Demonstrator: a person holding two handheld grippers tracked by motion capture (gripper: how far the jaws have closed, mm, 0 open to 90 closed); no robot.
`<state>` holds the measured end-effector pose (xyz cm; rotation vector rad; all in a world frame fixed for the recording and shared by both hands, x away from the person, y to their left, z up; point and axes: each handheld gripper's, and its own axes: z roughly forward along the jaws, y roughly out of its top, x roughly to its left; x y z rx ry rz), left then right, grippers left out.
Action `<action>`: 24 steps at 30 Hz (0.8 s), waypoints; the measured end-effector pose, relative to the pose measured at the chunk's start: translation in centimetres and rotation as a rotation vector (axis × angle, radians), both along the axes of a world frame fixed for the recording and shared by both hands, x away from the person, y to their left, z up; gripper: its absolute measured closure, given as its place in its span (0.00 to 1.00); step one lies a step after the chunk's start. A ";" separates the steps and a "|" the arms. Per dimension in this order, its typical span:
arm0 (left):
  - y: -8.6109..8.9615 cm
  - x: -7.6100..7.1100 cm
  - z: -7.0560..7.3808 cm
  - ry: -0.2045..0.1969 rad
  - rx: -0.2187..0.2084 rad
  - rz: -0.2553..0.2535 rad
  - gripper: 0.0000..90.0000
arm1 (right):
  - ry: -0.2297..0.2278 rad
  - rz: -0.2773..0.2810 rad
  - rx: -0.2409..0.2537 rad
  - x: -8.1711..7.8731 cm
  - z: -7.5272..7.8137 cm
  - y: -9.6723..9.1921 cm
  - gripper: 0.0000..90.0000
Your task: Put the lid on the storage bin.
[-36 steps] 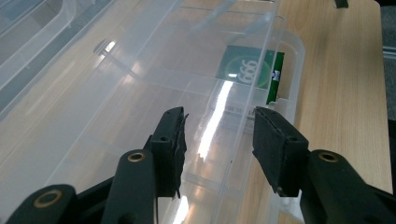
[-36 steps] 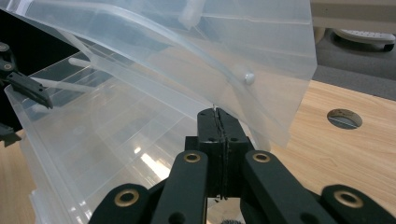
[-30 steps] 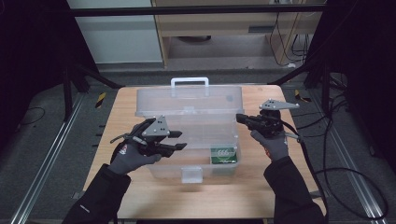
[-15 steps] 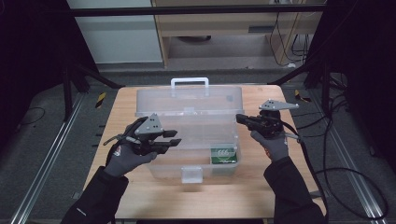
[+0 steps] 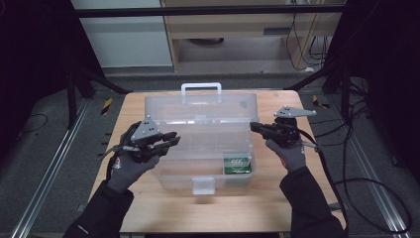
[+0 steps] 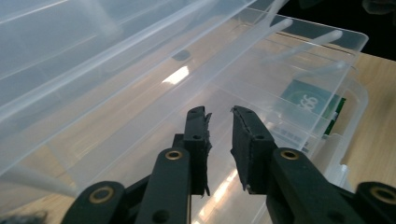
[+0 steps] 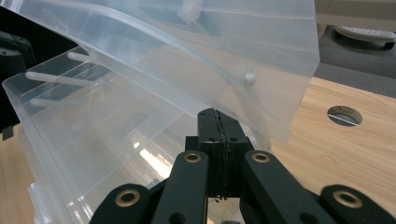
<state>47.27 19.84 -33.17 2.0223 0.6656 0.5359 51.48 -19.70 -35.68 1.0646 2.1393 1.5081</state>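
Note:
A clear plastic box [image 5: 198,171] stands on the wooden table with its lid [image 5: 200,106] raised behind it. A green packet [image 5: 236,162] lies in its front right compartment, and the packet [image 6: 310,100] shows through the dividers in the left gripper view. My left gripper [image 5: 173,140] hovers at the box's left side. Its jaws have just been closing; a narrow gap remains at the left gripper [image 6: 219,112], with nothing between the pads. My right gripper [image 5: 253,127] is at the box's right edge, shut. In its own view the right gripper [image 7: 215,112] has its tips right at the lid's lower edge.
The box has a white handle [image 5: 200,88] on the lid and a latch [image 5: 203,184] at the front. Bare tabletop [image 5: 233,210] runs in front of the box. A round hole [image 7: 344,115] sits in the table to the right. Cables trail off the right side.
My left gripper has drawn back to the left, away from the box's inside, and its jaws have narrowed. The right gripper and the box have stayed put.

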 end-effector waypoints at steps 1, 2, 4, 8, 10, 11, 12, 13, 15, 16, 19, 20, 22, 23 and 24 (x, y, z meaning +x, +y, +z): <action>0.1 -0.1 0.0 -0.007 -0.007 0.013 0.83 | 0.000 0.000 0.000 0.0 0.0 0.0 1.00; 0.4 -0.1 0.0 -0.009 -0.013 0.024 0.83 | 0.000 -0.001 0.000 0.0 0.0 0.0 1.00; 0.7 -0.1 0.0 -0.015 -0.017 0.046 0.85 | 0.000 0.000 0.001 0.0 0.0 0.0 1.00; 1.4 0.0 -0.2 -0.010 -0.027 0.068 0.89 | 0.001 0.001 0.000 -0.1 -0.1 0.0 1.00; 1.7 0.0 -0.3 -0.006 -0.038 0.085 0.91 | 0.003 0.002 0.000 -0.1 -0.1 0.0 1.00; 1.9 0.0 -0.3 -0.010 -0.039 0.093 0.92 | 0.005 0.002 0.000 -0.1 -0.1 0.0 1.00; 2.1 0.0 -0.4 -0.011 -0.043 0.104 0.92 | 0.005 0.004 0.000 -0.1 -0.1 0.0 1.00; 2.2 0.0 -0.4 -0.009 -0.043 0.111 0.93 | 0.006 0.005 0.000 -0.1 -0.1 -0.1 1.00; 2.6 0.1 -0.5 -0.009 -0.048 0.126 0.93 | 0.009 0.005 -0.002 -0.2 -0.2 0.0 1.00; 2.8 0.1 -0.5 -0.009 -0.055 0.136 0.94 | 0.009 0.007 -0.004 -0.3 -0.2 -0.1 1.00; 3.5 0.1 -0.7 -0.007 -0.055 0.150 0.95 | 0.010 0.009 -0.014 -0.5 -0.3 -0.1 1.00; 3.6 0.1 -0.7 -0.007 -0.054 0.155 0.95 | 0.011 0.010 -0.015 -0.5 -0.3 0.0 1.00; 4.1 0.1 -0.9 -0.005 -0.044 0.163 0.96 | 0.013 0.012 -0.021 -0.7 -0.4 0.0 1.00; 4.2 0.0 -1.0 -0.003 -0.046 0.167 0.96 | 0.015 0.014 -0.022 -0.8 -0.5 0.0 1.00; 4.4 0.0 -1.1 -0.003 -0.048 0.168 0.96 | 0.010 0.014 -0.029 -0.9 -0.6 0.0 1.00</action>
